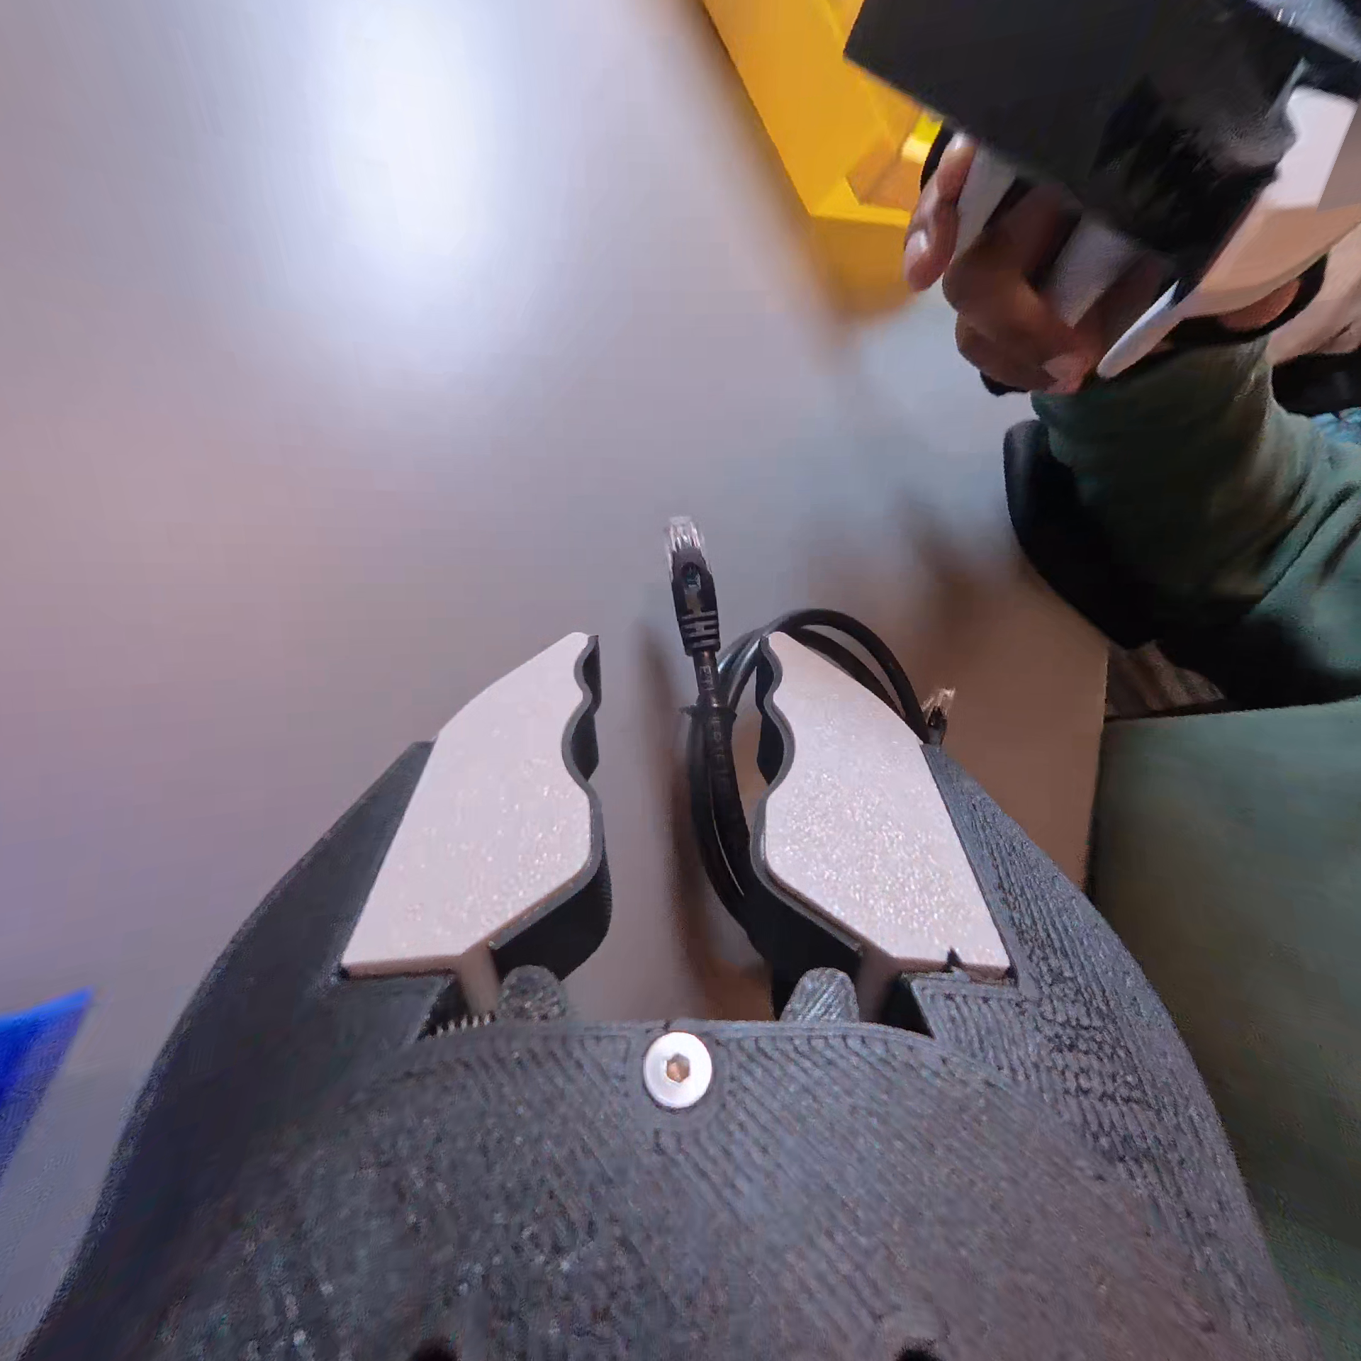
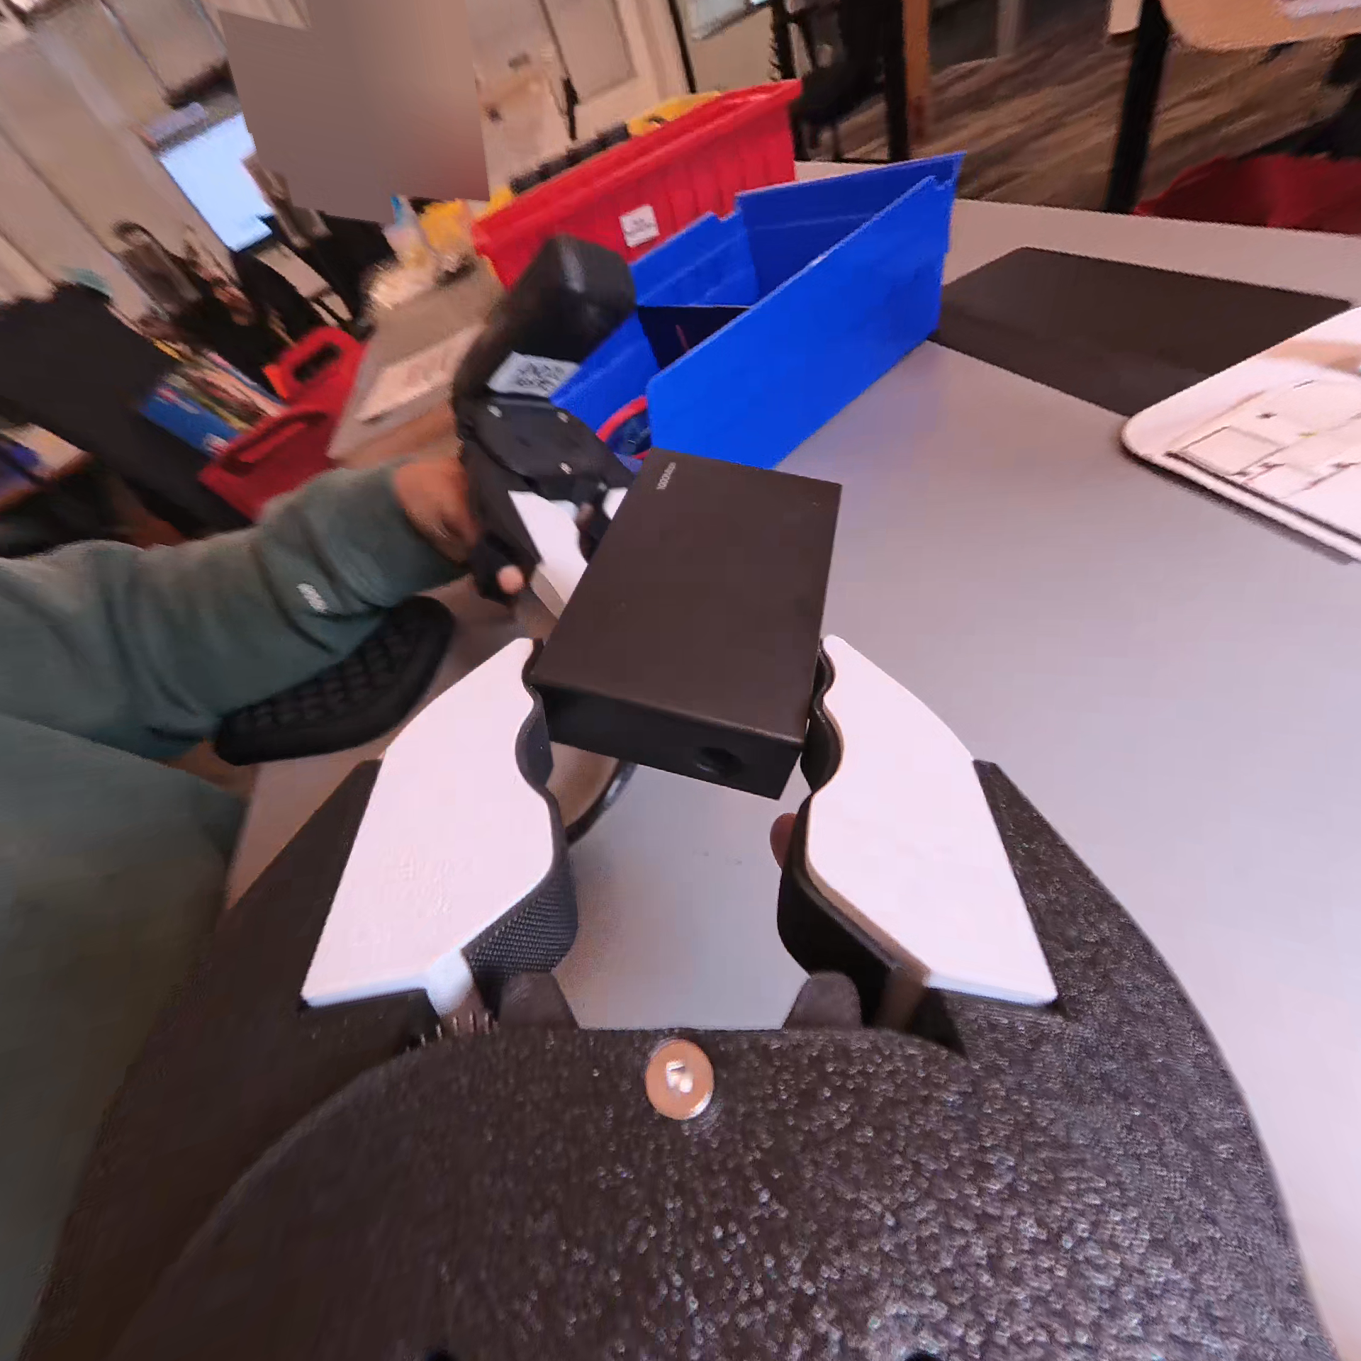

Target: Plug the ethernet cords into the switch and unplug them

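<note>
A black ethernet cord (image 1: 718, 773) lies coiled and tied on the grey table (image 1: 294, 442). One plug (image 1: 688, 567) points away from me, and a second plug (image 1: 937, 711) shows past my right finger. My left gripper (image 1: 681, 655) is open just above the coil, with the cord between the fingers, close to the right one. My right gripper (image 2: 677, 655) is shut on the black switch (image 2: 685, 626) and holds it tilted above the table. The switch also shows in the left wrist view (image 1: 1068, 96), up at the right.
A yellow bin (image 1: 832, 132) stands at the far side. A blue bin (image 2: 795, 317) and a red bin (image 2: 648, 177) stand behind the switch. A black mat (image 2: 1119, 324) and a white printed sheet (image 2: 1252, 449) lie to the right. The table edge (image 1: 1097, 773) is near the cord. Left tips to right tips: about 12 cm.
</note>
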Tool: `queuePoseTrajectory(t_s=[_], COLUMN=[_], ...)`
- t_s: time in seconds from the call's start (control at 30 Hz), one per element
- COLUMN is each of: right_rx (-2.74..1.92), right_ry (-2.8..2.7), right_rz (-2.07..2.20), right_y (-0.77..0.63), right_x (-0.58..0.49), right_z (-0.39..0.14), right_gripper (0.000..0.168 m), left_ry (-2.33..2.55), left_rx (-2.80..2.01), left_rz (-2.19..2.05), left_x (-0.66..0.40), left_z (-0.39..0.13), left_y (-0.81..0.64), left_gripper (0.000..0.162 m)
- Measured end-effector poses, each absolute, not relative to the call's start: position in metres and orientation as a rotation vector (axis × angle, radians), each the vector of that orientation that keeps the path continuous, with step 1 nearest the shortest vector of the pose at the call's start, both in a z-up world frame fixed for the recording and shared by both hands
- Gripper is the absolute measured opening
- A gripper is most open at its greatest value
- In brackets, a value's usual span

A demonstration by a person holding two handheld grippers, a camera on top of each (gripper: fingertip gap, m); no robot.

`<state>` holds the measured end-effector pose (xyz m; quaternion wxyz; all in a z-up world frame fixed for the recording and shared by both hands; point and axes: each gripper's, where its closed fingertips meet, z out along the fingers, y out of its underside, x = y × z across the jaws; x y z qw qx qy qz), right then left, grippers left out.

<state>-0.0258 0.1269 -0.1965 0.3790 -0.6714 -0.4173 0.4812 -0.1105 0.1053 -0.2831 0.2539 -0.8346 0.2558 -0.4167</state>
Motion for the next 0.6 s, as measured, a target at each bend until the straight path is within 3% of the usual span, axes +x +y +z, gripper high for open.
queuePoseTrajectory(t_s=[0.17,0.27,0.6], right_rx=[-1.697,-1.691,-1.714], right_ry=[-1.027,-0.992,-0.962], right_rz=[1.486,1.599,1.602], right_y=[0.114,0.110,0.115], right_x=[-0.026,-0.026,-0.024], right_z=[-0.183,-0.176,-0.179], right_gripper=[0.068,0.067,0.067], left_ry=[0.773,0.822,0.883], left_rx=[-2.266,-2.267,-2.119], left_rz=[-1.183,-1.147,-0.887], left_x=[-0.095,-0.091,-0.102], left_z=[-0.287,-0.291,-0.255], left_y=[0.093,0.090,0.103], left_gripper=[0.029,0.010,0.010])
